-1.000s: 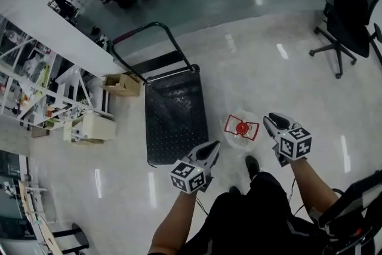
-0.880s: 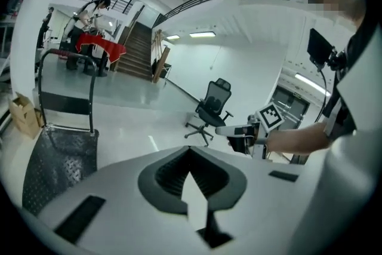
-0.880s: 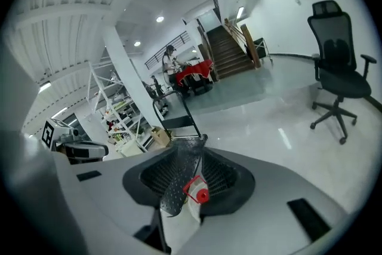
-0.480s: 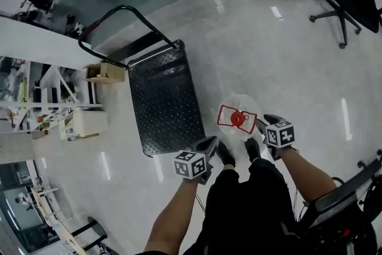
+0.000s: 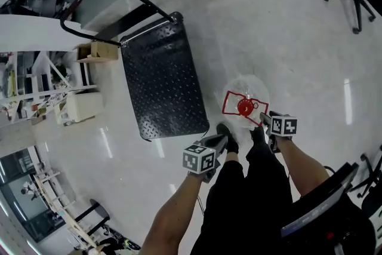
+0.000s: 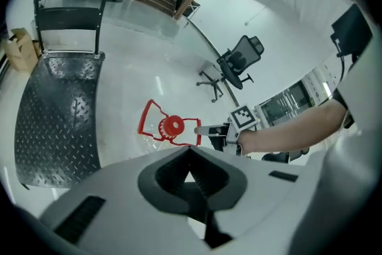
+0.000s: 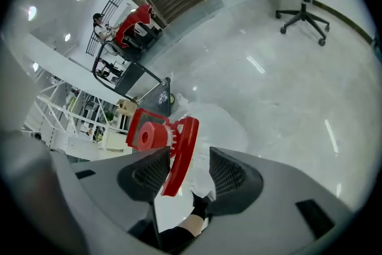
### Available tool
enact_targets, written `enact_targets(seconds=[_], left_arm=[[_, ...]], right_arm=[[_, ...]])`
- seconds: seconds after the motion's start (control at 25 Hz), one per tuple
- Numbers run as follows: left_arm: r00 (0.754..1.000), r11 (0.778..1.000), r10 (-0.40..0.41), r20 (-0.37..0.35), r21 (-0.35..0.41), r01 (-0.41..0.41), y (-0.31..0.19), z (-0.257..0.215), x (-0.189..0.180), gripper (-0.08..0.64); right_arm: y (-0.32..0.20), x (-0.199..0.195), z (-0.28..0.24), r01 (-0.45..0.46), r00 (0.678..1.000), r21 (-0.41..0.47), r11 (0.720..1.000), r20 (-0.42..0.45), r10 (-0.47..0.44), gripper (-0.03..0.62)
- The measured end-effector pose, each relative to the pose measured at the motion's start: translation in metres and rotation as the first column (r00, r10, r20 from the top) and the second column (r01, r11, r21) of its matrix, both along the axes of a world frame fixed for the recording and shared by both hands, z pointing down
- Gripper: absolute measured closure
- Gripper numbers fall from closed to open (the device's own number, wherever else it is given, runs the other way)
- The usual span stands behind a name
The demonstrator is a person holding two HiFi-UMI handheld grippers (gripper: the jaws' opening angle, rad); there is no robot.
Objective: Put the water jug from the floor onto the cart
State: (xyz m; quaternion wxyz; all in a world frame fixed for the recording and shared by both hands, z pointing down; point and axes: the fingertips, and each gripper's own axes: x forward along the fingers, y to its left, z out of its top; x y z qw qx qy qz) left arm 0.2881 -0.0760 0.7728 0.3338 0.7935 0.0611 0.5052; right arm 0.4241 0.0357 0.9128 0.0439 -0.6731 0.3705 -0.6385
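Water jug [image 5: 245, 90]: clear body, red cap, upright on the pale glossy floor [image 5: 298, 51]; just right of the cart, not on it.
Cart [image 5: 160, 74]: black studded deck, tube push-bar at its far end.
Right gripper [image 7: 192, 171]: jaws spread wide, just been opening; the jug's red handle [image 7: 181, 149] stands between them, close to one pad, not clamped.
Left gripper [image 6: 190, 173]: jaws together, nothing in them; low on the jug's cart side, apart from it.
Shoes [image 5: 228, 139]: just beside the jug.
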Motion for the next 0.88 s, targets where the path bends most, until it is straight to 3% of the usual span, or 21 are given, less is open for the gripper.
enact_targets(seconds=[0.24, 0.4, 0.48, 0.56, 0.68, 0.88], left_arm=[[0.980, 0.983, -0.185, 0.073, -0.008, 0.186, -0.028, 0.035, -0.004, 0.558], [0.978, 0.981, -0.189, 0.091, -0.016, 0.191, -0.028, 0.039, -0.009, 0.558], [0.978, 0.982, -0.189, 0.088, -0.012, 0.191, -0.032, 0.037, -0.011, 0.558], [0.976, 0.980, -0.200, 0.084, -0.002, 0.201, -0.039, 0.034, -0.016, 0.558], [0.971, 0.974, -0.228, 0.077, 0.008, 0.228, -0.045, 0.028, -0.023, 0.558], [0.956, 0.956, -0.292, 0.041, 0.023, 0.291, -0.053, 0.010, -0.026, 0.558]], right_arm=[[-0.009, -0.003, 0.025, -0.058, 0.998, -0.032, 0.998, 0.031, 0.059, 0.405], [-0.014, -0.007, 0.029, -0.024, 0.998, -0.021, 0.999, 0.053, 0.025, 0.410], [-0.019, -0.007, 0.028, -0.030, 0.998, -0.022, 0.999, 0.058, 0.031, 0.520], [-0.025, -0.005, 0.026, -0.066, 0.995, -0.017, 0.998, 0.071, 0.067, 0.540], [-0.030, 0.002, 0.019, -0.082, 0.994, -0.014, 0.997, 0.068, 0.083, 0.551], [-0.040, 0.001, 0.009, -0.018, 0.998, -0.066, 0.998, 0.062, 0.022, 0.551]])
